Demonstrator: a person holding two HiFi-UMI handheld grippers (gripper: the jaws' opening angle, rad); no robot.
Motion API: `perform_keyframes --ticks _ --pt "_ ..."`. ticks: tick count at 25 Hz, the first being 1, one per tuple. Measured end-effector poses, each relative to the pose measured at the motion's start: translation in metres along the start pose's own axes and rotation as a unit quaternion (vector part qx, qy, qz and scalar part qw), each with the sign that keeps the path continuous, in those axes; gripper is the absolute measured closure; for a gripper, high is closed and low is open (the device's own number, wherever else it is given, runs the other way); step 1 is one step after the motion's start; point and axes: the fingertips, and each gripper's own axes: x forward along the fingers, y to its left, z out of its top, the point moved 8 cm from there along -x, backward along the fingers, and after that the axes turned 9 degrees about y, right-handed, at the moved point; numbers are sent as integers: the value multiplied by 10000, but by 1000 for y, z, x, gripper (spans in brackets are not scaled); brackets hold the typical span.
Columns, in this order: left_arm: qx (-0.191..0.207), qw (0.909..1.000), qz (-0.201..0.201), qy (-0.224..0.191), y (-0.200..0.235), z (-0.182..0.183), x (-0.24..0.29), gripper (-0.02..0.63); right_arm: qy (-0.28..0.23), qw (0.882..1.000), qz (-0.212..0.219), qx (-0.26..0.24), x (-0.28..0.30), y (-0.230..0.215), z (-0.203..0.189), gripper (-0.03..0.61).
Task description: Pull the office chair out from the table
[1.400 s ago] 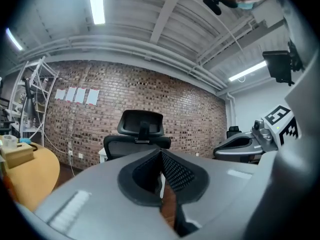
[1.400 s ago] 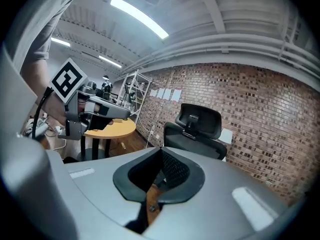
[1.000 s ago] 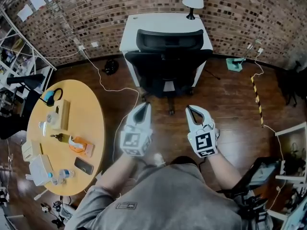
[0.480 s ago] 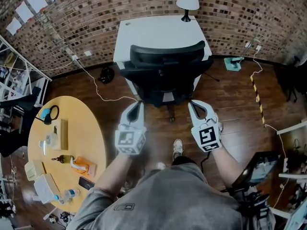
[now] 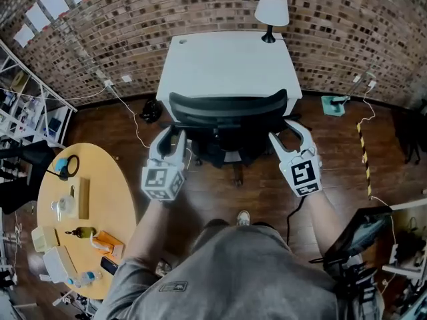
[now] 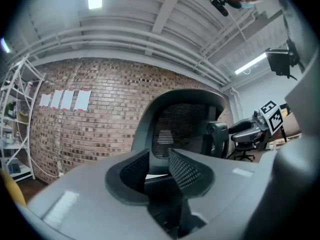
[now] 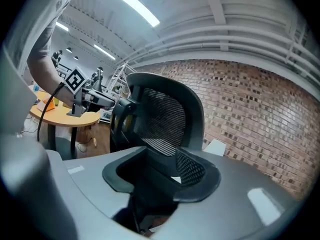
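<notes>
A black mesh-backed office chair (image 5: pixel 227 109) stands tucked against a white table (image 5: pixel 227 59) by the brick wall. My left gripper (image 5: pixel 172 137) is at the left edge of the chair back, its jaws opening. The right gripper (image 5: pixel 288 132) is at the right edge, jaws opening too. In the left gripper view the chair back (image 6: pixel 187 129) rises just beyond my left gripper (image 6: pixel 157 166), with nothing pressed between the pads. The right gripper view shows the chair (image 7: pixel 160 115) close ahead of the right gripper (image 7: pixel 160 171), whose gap is empty.
A white lamp (image 5: pixel 271 9) stands on the table's far right corner. A round wooden table (image 5: pixel 120 205) with several small items lies to the left, metal shelving (image 5: pixel 27 105) behind it. Cables (image 5: pixel 137 122) run across the wooden floor. A dark stand (image 5: pixel 360 235) is at the lower right.
The person has stepped toward the chair. Both grippers moved forward to either side of the chair back, and their jaws went from shut to parted.
</notes>
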Motion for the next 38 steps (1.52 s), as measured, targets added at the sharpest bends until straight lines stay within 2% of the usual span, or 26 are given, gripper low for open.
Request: perform_keyframes --ticks 3,5,10,12,15,19,21,24,26,33,38 --pt "-102 9998 -178 86 19 0 26 408 -53 9997 194 122 22 -24 -1 295" --pt "-35 9990 -425 159 29 2 41 322 -28 9990 367 251 36 -38 -3 205" --pt "106 9929 -1150 289 38 10 74 261 -123 9908 1096 790 64 -60 -9 164" --pt "188 9906 -1317 318 41 14 85 256 -203 9877 1282 873 69 -68 -9 155" --pt "558 9860 -1496 489 45 13 94 252 -84 9864 1458 753 74 -72 -11 150" --pt "1204 9731 -1832 714 47 23 103 253 113 9827 1849 77 82 -74 2 169" --pt "1352 9671 -2005 789 46 26 107 253 190 9809 1925 -183 86 -75 7 183" --pt "1351 9619 -2222 849 43 26 110 263 270 9810 1913 -199 94 -72 11 232" --pt "1270 9614 -2288 854 41 25 111 285 293 9817 1878 -136 97 -70 11 232" --pt "846 9640 -2331 956 39 23 109 293 348 9833 1786 68 92 -68 11 241" --pt "736 9645 -2331 1001 36 22 102 293 425 9843 1702 219 84 -63 11 239"
